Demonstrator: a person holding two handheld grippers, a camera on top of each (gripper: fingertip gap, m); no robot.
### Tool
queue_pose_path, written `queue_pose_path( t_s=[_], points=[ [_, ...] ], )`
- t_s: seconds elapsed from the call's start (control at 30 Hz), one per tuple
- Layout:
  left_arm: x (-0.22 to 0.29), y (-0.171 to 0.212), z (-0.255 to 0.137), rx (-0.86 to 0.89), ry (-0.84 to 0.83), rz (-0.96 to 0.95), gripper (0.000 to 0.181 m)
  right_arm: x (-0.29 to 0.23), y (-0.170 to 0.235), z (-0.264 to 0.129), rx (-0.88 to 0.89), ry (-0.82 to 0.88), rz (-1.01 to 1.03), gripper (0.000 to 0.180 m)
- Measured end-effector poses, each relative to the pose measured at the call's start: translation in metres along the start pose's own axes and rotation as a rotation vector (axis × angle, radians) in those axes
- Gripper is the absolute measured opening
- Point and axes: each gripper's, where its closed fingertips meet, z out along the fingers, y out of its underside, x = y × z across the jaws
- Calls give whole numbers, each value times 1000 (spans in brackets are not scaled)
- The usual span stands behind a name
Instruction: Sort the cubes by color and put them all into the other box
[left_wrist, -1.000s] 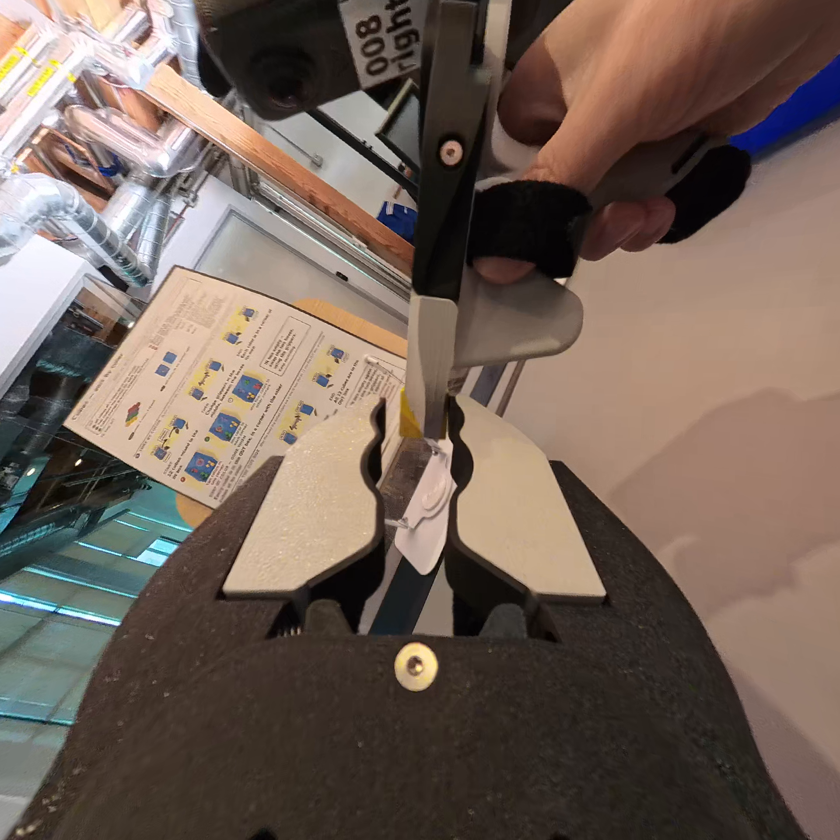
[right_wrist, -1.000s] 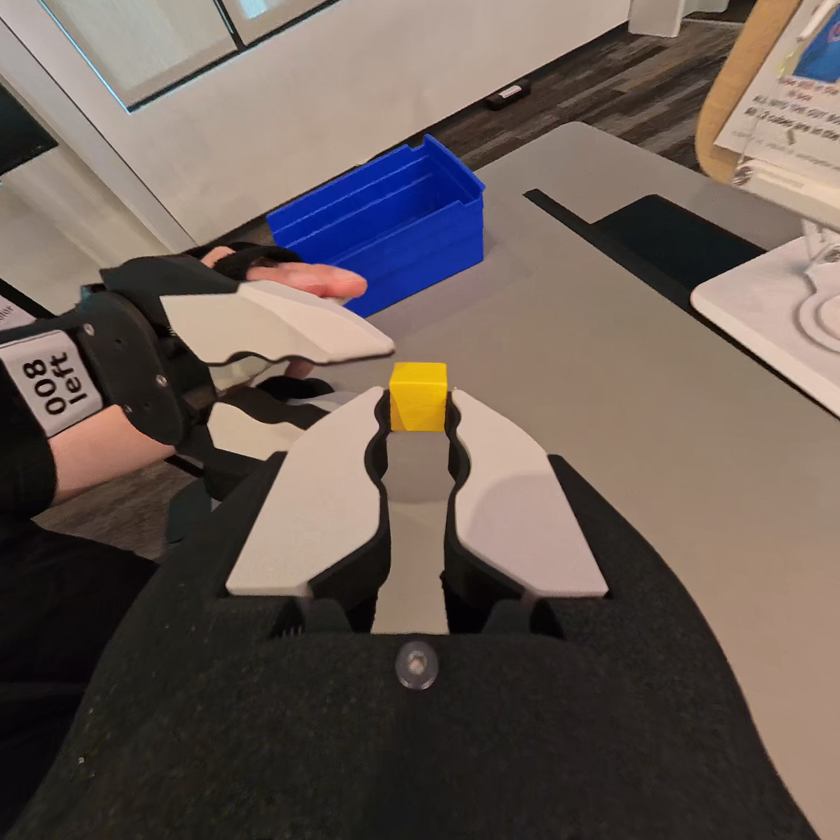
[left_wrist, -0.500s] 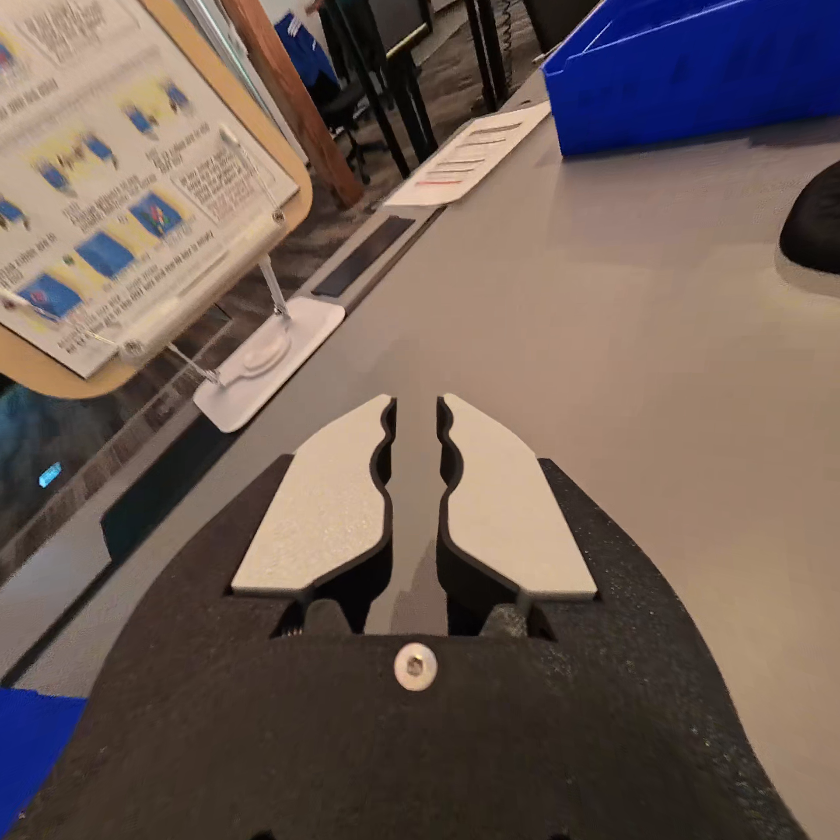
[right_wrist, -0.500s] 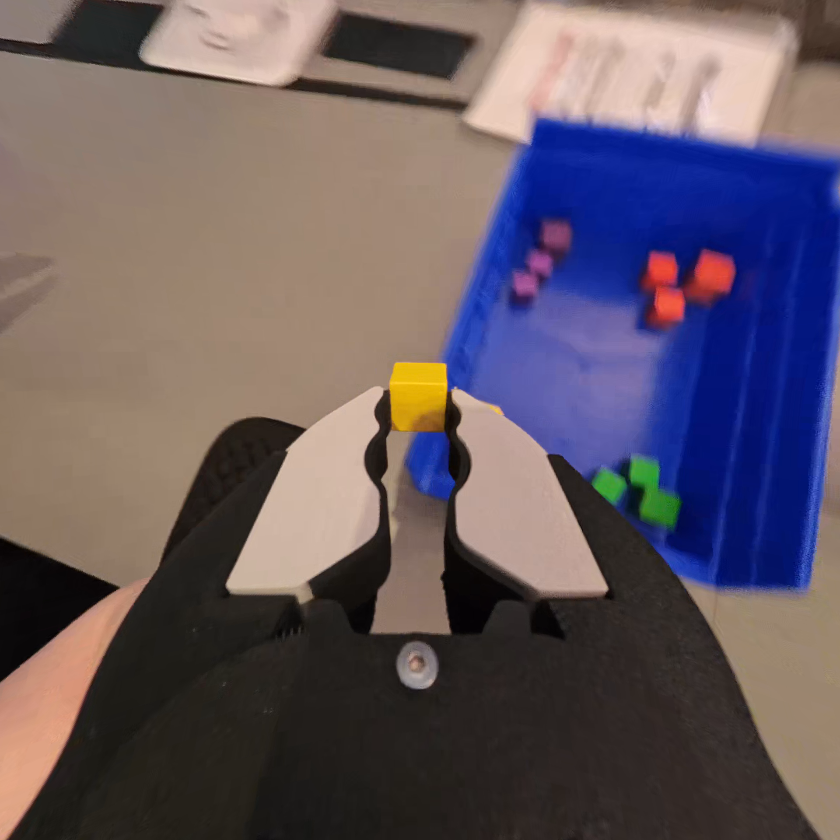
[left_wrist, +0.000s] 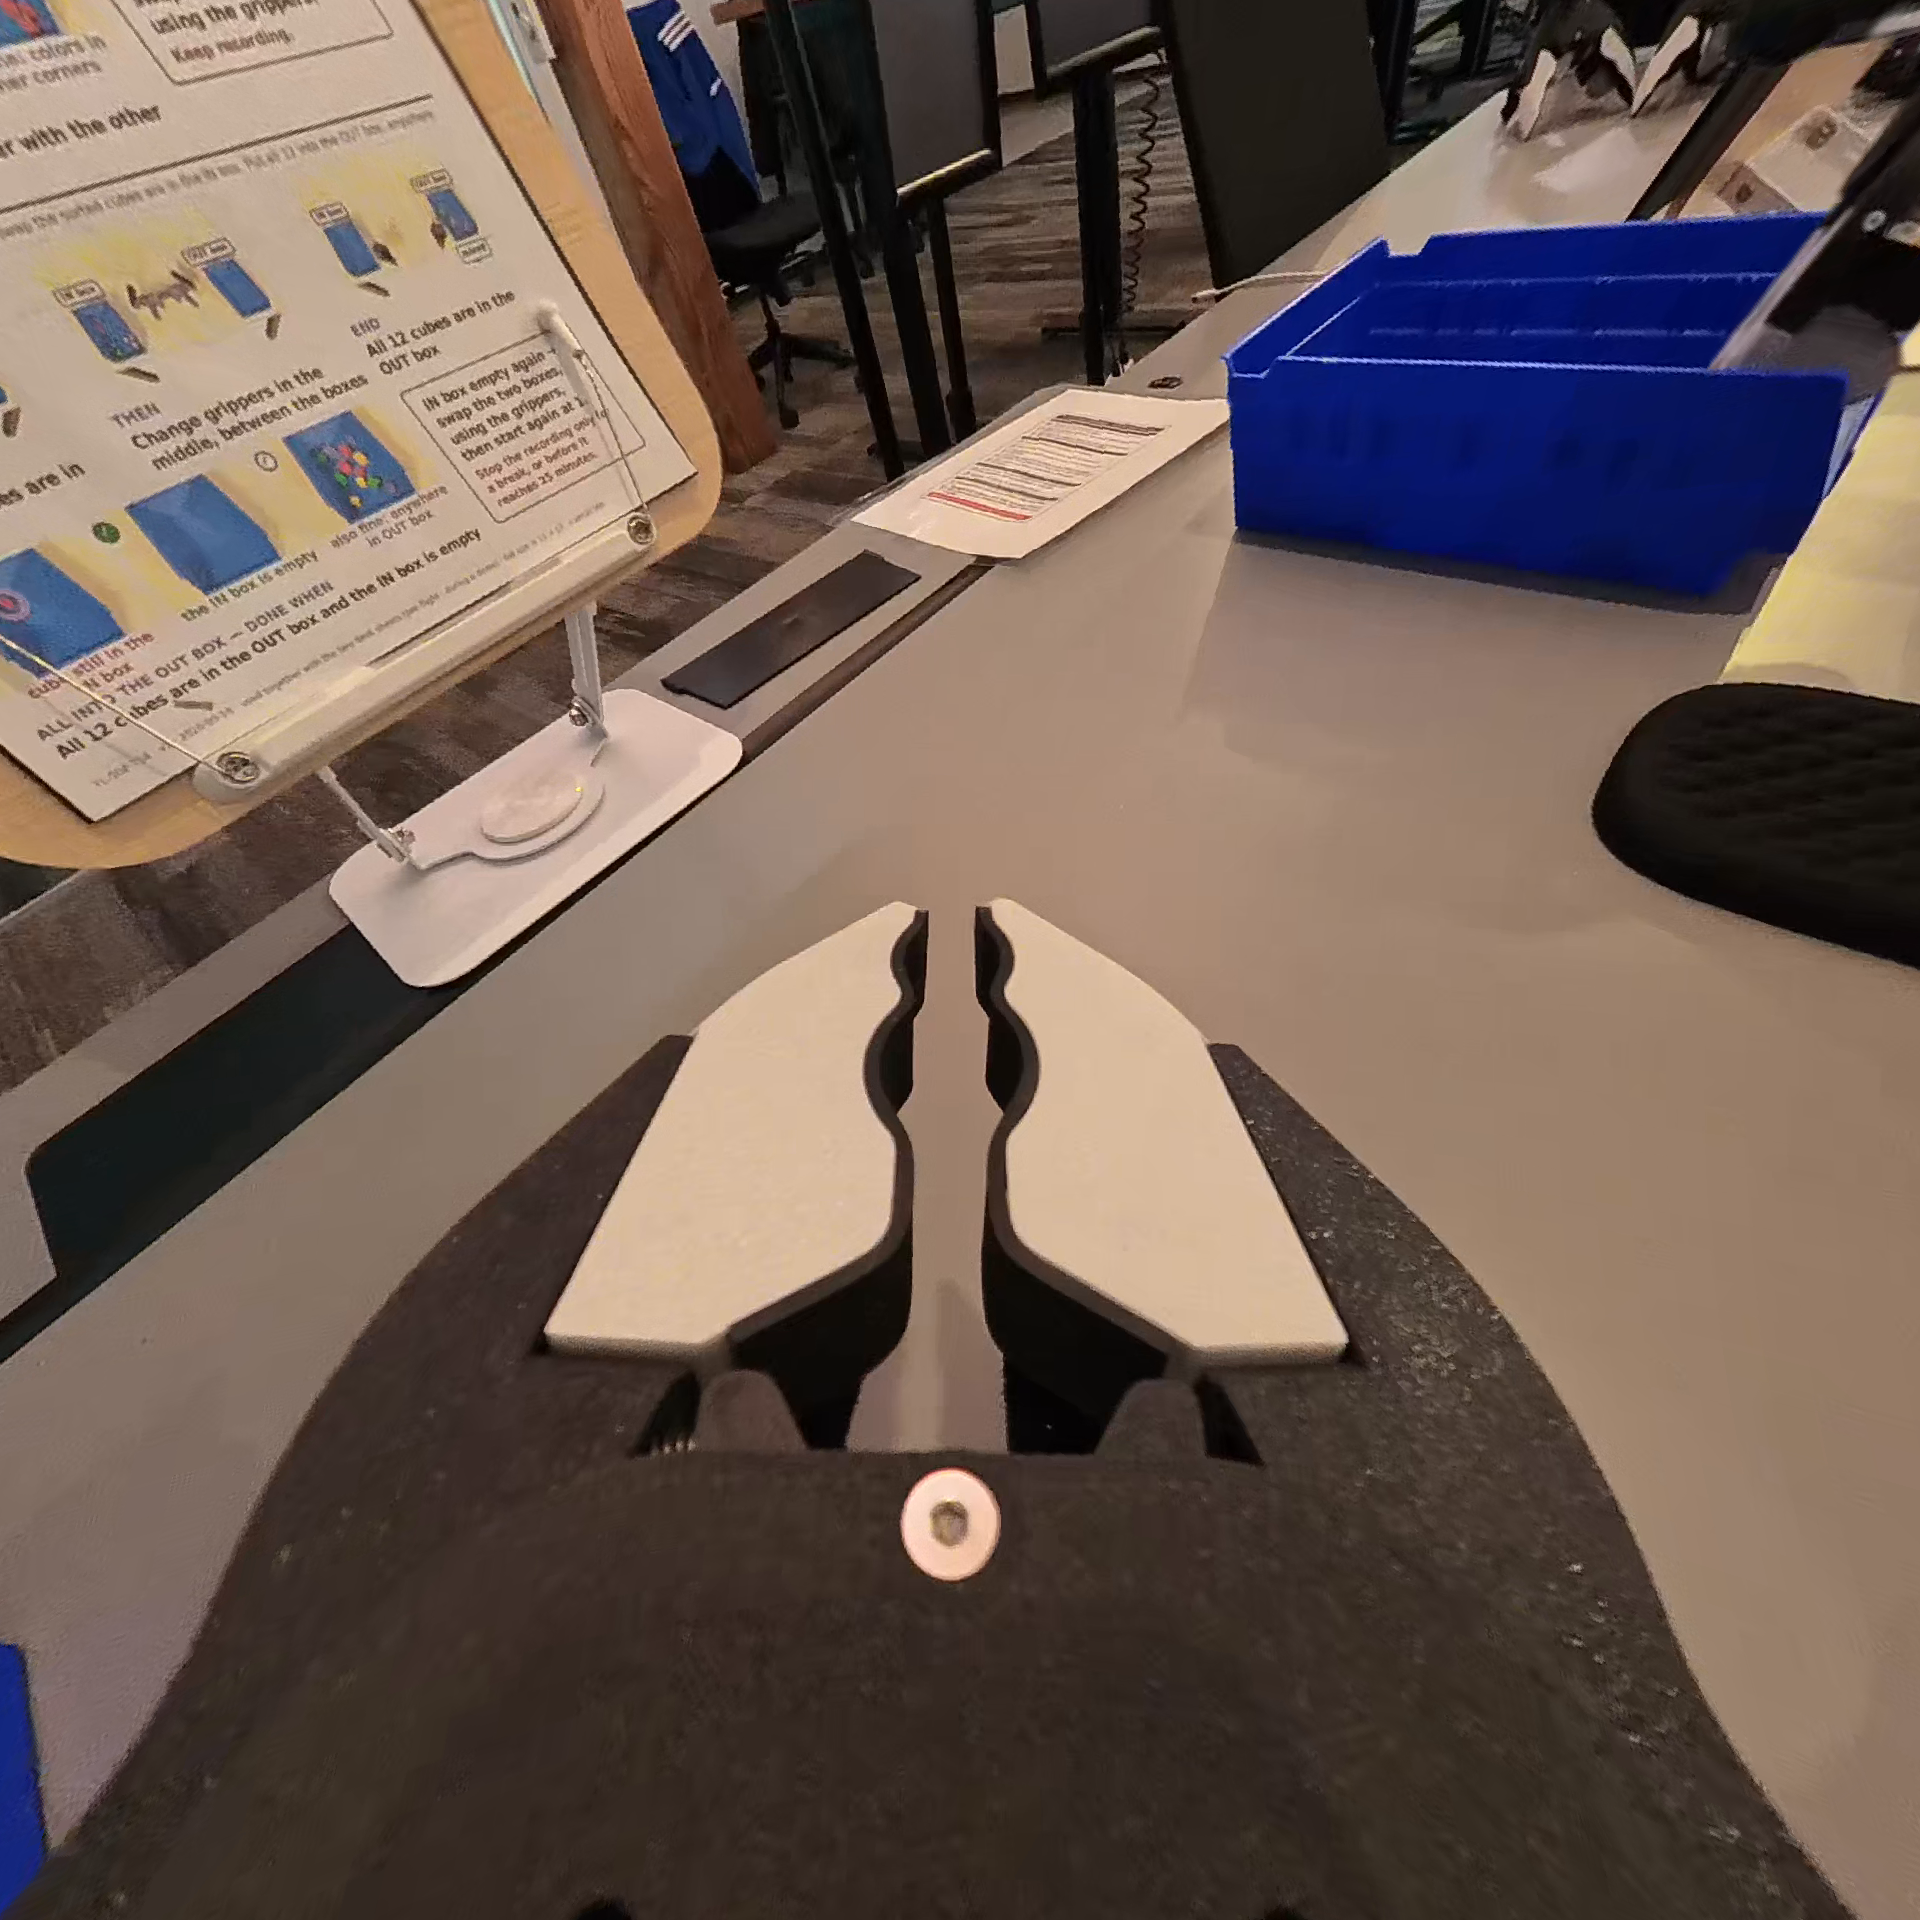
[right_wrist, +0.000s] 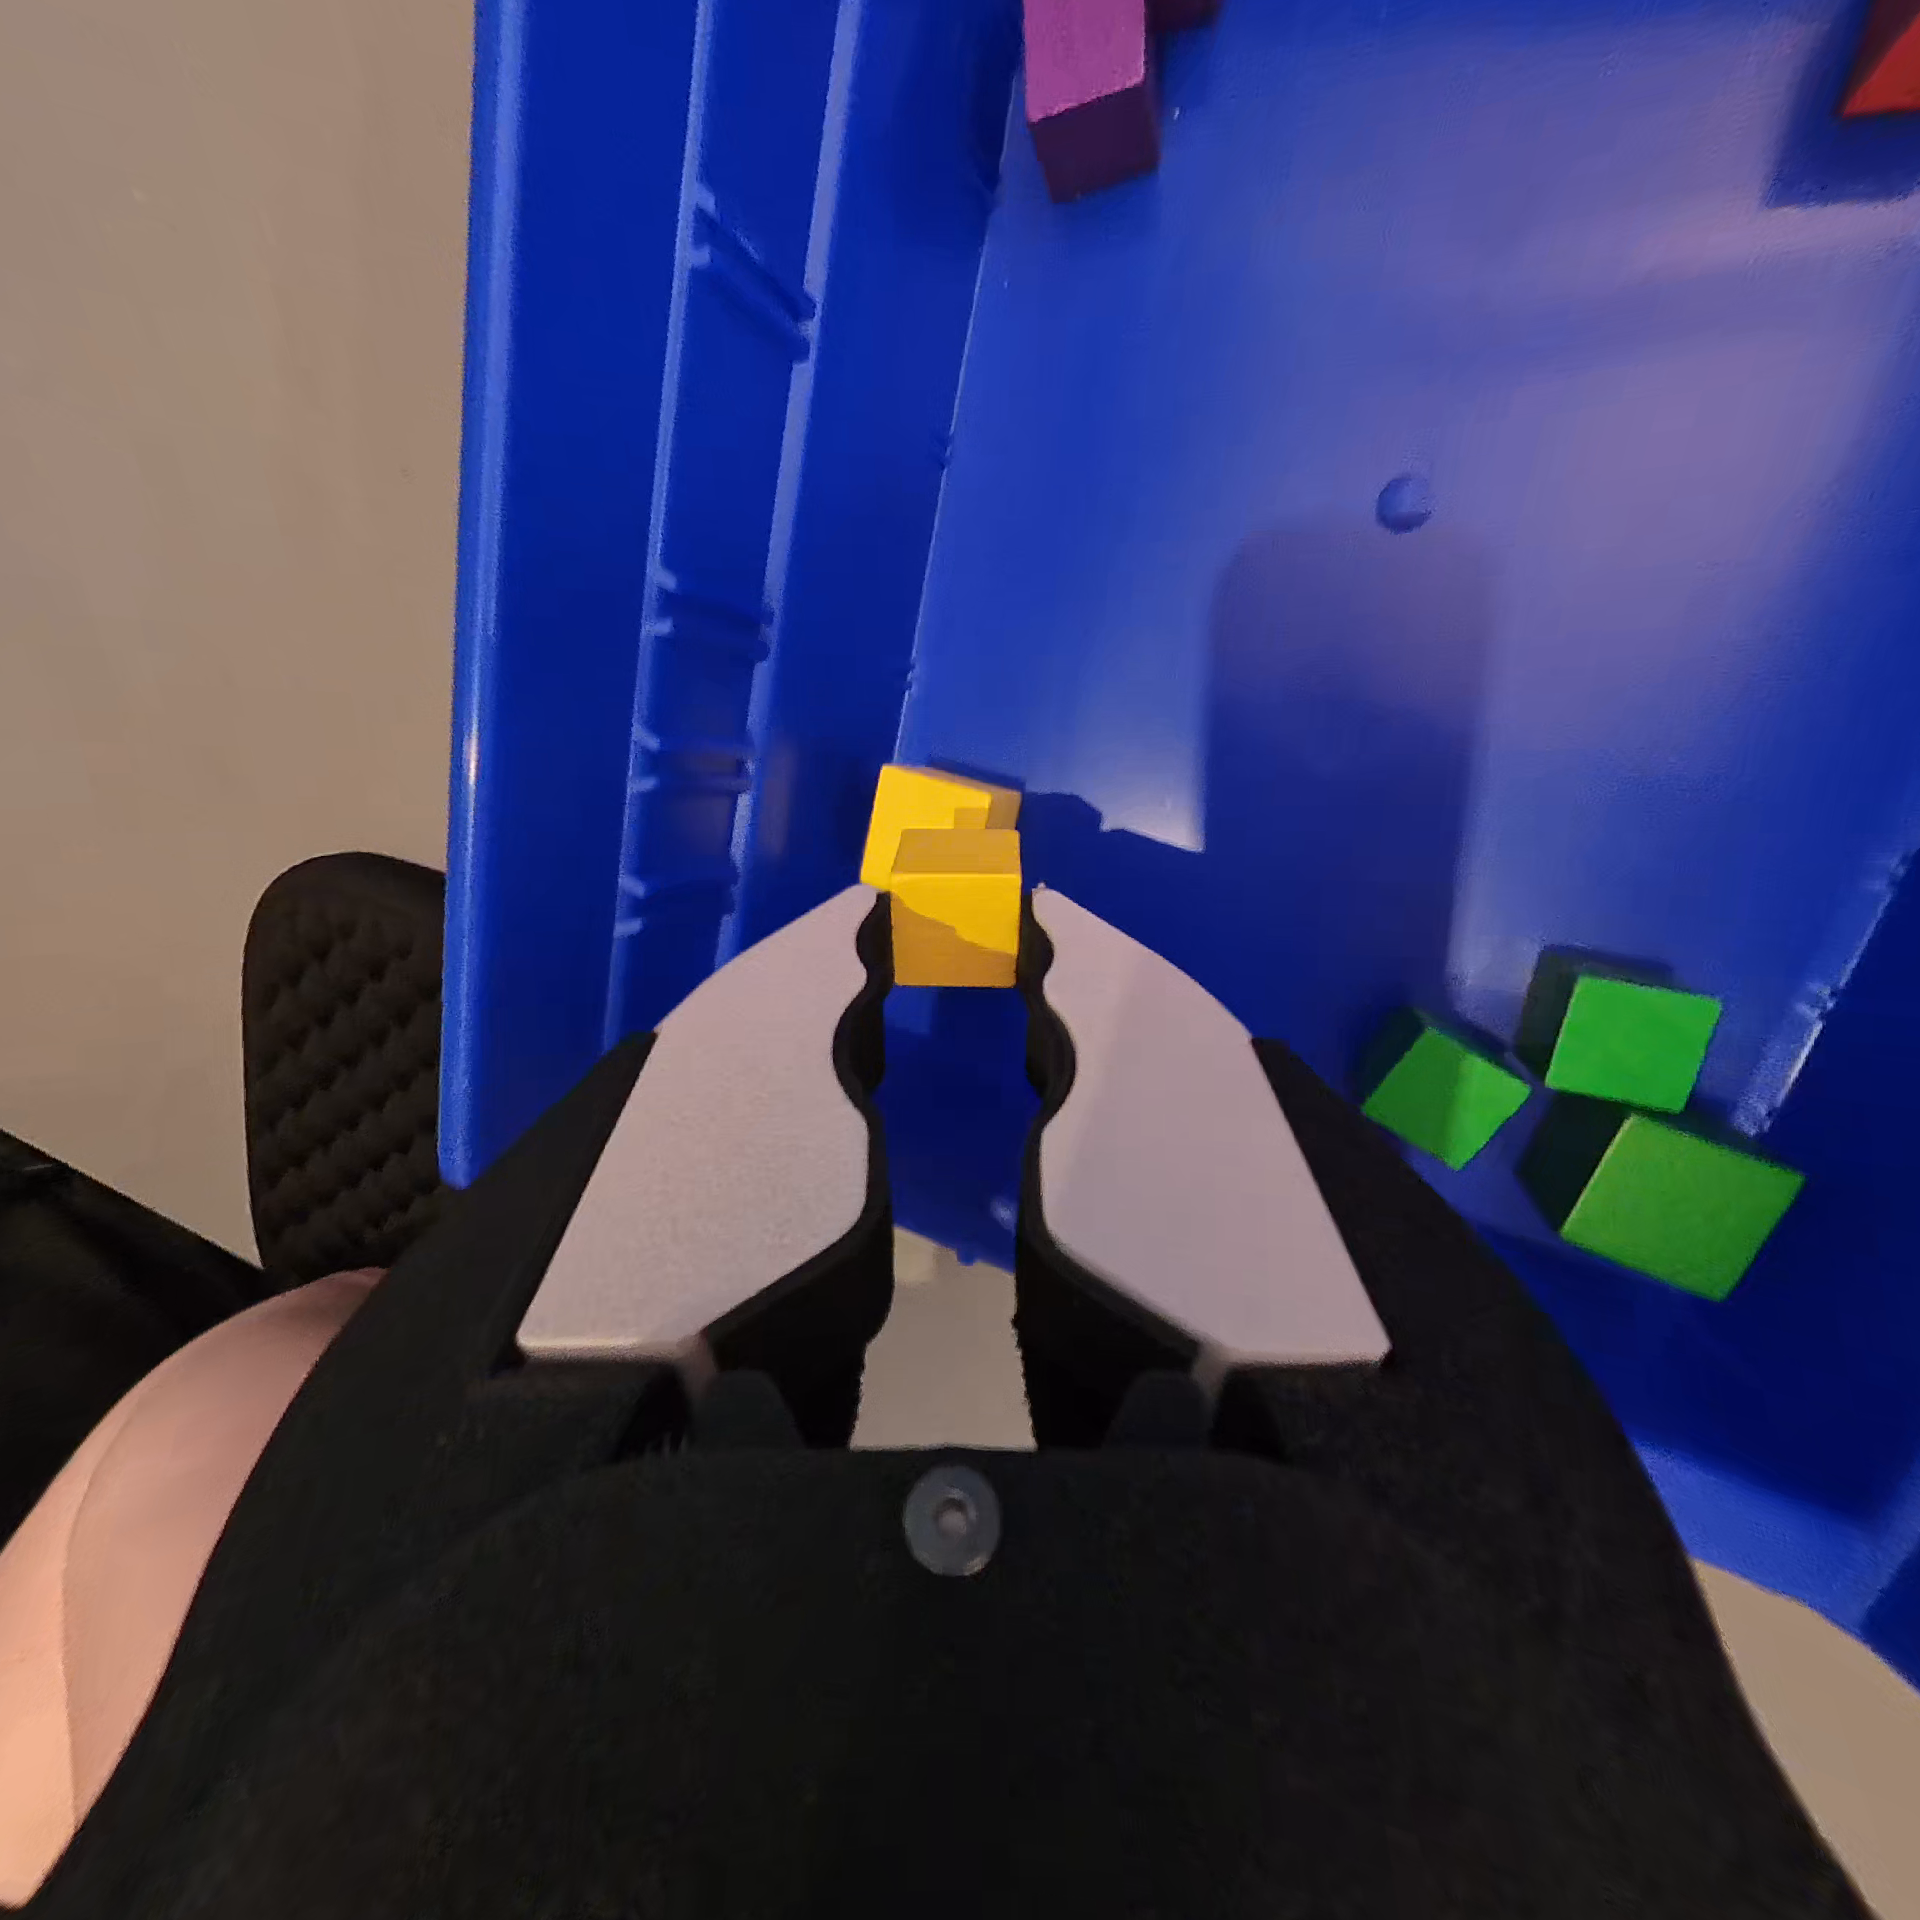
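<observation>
My right gripper (right_wrist: 954, 914) is shut on a yellow cube (right_wrist: 954, 925) and holds it inside the blue box (right_wrist: 1351, 436), near its left wall. Another yellow cube (right_wrist: 914, 805) lies on the box floor just behind it. Three green cubes (right_wrist: 1621, 1122) sit in the near right corner, a purple cube (right_wrist: 1091, 94) at the far end, and a red one (right_wrist: 1886, 62) at the far right. My left gripper (left_wrist: 951, 920) is nearly closed and empty, low over the grey table (left_wrist: 1195, 748). The blue box (left_wrist: 1538, 436) shows far right in the left wrist view.
An instruction board on a white stand (left_wrist: 520, 821) stands at the table's left edge. A printed sheet (left_wrist: 1039, 468) lies beside the blue box. A black padded rest (left_wrist: 1766, 810) lies at the right; it also shows in the right wrist view (right_wrist: 343, 1049).
My right gripper carried the yellow cube from mid-table over and down into the blue box. My left gripper swung away from the right one and now points across the table.
</observation>
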Motion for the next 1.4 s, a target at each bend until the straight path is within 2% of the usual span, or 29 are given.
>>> queue_pose_path(
  t_s=[0.27, 0.47, 0.57, 0.7, 0.93, 1.03, 1.17, 1.3, 1.4],
  points=[
    [7, 10, -4, -31, -3, 67, 8, 16, 5, 17, -83, 23, 103, 23],
    [5, 13, -10, -45, 1, 80, 8, 6, 4, 21, -112, -34, 160, 23],
    [2, 15, -12, -40, -6, 69, 8, 2, -1, 17, -72, -94, 232, 25],
    [-4, 21, -16, -44, -27, 60, 8, 5, -1, 7, -20, -78, 254, 30],
    [-21, 21, -41, -22, -113, 52, 7, -7, -12, -34, 170, -89, 244, 30],
    [-50, 21, -69, -15, -264, 78, 8, -30, -29, -65, 325, -164, 184, 28],
    [-111, 27, -135, -39, -511, 63, 8, -80, -61, -117, 582, -256, -27, 29],
    [-168, 55, -211, -171, -697, 85, 8, -145, -89, -160, 799, -280, -333, 33],
    [-196, 85, -251, -276, -719, 128, 8, -198, -106, -175, 920, -287, -588, 42]
  ],
)
